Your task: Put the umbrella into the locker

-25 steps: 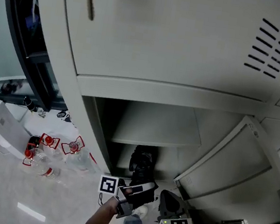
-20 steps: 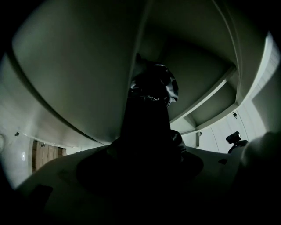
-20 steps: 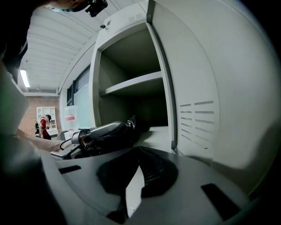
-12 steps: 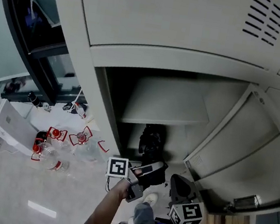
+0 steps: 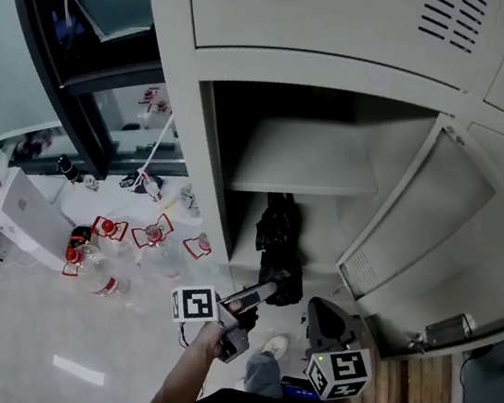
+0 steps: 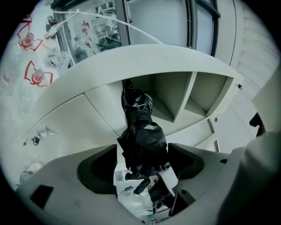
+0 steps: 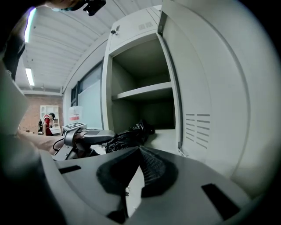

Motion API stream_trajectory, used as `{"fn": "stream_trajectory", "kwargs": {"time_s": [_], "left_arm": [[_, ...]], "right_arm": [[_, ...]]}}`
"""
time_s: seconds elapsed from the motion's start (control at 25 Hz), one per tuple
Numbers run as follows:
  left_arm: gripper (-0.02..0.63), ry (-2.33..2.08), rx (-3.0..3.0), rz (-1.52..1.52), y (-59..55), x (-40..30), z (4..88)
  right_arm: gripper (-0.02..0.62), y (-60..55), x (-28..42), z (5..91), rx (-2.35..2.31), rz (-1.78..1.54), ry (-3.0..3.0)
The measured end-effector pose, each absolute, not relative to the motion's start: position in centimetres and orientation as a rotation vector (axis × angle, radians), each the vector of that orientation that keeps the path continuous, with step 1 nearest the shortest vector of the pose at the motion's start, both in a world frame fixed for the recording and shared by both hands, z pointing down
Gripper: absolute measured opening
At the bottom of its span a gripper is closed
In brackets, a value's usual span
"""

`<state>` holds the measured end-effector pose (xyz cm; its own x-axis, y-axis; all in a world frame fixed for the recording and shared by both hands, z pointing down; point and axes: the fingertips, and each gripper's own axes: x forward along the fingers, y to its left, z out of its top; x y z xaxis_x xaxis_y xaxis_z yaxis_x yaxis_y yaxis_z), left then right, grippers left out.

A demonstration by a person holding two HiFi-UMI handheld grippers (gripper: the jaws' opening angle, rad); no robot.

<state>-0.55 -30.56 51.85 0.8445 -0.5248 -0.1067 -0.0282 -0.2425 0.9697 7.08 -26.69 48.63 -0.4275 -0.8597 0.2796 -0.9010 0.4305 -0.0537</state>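
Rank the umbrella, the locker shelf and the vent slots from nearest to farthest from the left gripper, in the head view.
1. umbrella, between the left gripper's fingers
2. locker shelf, above, inside the locker
3. vent slots, upper door, top right

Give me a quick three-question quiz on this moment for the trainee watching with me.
1. True or false: the right gripper is clamped on the black umbrella.
2. Relative to the locker shelf, the umbrella's far end lies: A on top of it; B underneath it; C far above it.
3. Fill in: the locker door stands ____.
Key: 1 false, the left gripper holds it and the right jaws are together on nothing; 2 B; 3 open.
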Motion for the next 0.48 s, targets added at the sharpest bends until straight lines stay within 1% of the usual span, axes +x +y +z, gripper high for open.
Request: {"fn": "stream_trajectory", "kwargs": {"time_s": [0.12, 0.16, 0.2, 0.28, 0.32, 0.36, 0.4, 0.48], "left_arm": [[0.351, -0.538, 1.828, -0.428, -29.5, -2.0, 52.7], [0.331, -0.589, 1.859, -0.413, -29.3, -2.6, 52.8], [0.302, -0.642, 1.894, -0.411, -29.1, -3.2, 52.6], [0.198, -0.771, 1.980, -0.400, -28.9, -4.3, 51.9], [0.122, -0.840, 2.028, -0.372, -28.7, -4.7, 51.6], [0.067, -0.899, 2.074, -0.336, -28.5, -5.0, 51.4], [0.046, -0.941, 2.113, -0.304, -28.2, -5.1, 51.1], [0.032, -0.979, 2.172, -0.267, -27.6, -5.1, 50.5]], "right_arm": [[0.000, -26.0, 6.6, 48.3, 1.538, 0.273, -2.483], [0.000, -25.7, 6.4, 48.2, 1.538, 0.266, -2.486], [0.000, -25.5, 6.3, 48.0, 1.538, 0.257, -2.490], [0.000, -25.0, 6.0, 47.7, 1.539, 0.237, -2.496], [0.000, -24.7, 5.9, 47.5, 1.540, 0.227, -2.497], [0.000, -24.4, 5.8, 47.4, 1.541, 0.218, -2.498], [0.000, -24.2, 5.8, 47.3, 1.543, 0.212, -2.498], [0.000, -23.7, 5.8, 47.1, 1.549, 0.201, -2.499]]}}
